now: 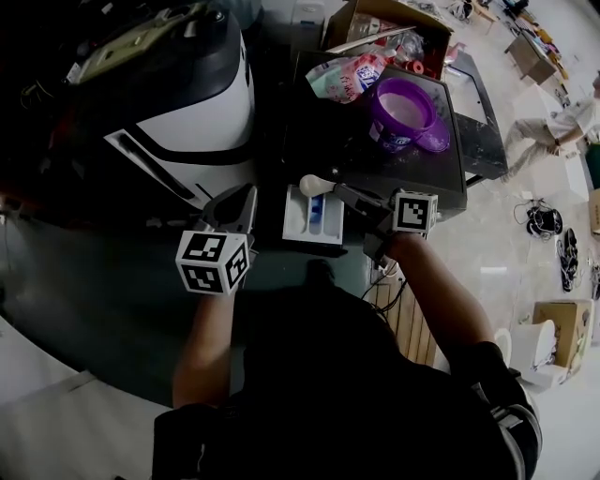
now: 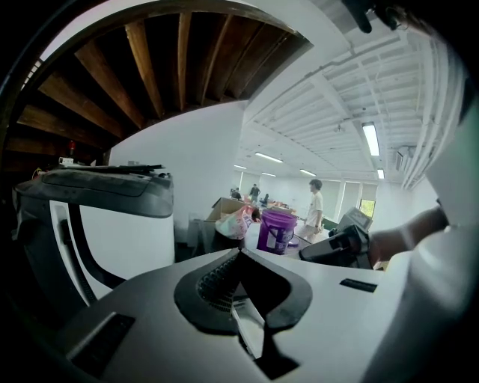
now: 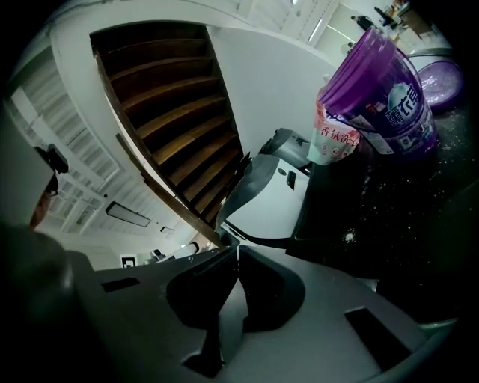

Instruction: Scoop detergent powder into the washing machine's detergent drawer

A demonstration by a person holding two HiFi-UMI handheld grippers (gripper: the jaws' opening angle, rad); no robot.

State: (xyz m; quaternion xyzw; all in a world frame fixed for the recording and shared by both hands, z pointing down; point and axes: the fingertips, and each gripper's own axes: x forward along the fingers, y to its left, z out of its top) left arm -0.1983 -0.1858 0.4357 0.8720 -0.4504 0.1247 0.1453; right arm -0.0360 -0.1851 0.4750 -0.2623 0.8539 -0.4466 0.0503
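Note:
The white detergent drawer [image 1: 311,216], with a blue insert, stands pulled out from the white and black washing machine [image 1: 192,103]. My right gripper [image 1: 352,199] is shut on the handle of a white scoop [image 1: 309,185], whose bowl hovers over the drawer's far end. In the right gripper view the jaws [image 3: 236,250] meet, with the grey handle [image 3: 224,329] showing in the gap. My left gripper [image 1: 239,211] sits just left of the drawer, jaws [image 2: 239,250] shut, with nothing seen held. The purple detergent tub [image 1: 403,112] stands open on the black table [image 1: 441,178].
The tub's purple lid [image 1: 433,141] lies beside it. A pink and white bag [image 1: 352,75] and a cardboard box [image 1: 389,28] sit behind it. Spilled powder specks dot the black tabletop [image 3: 389,202]. A person [image 1: 558,127] is on the floor at the far right.

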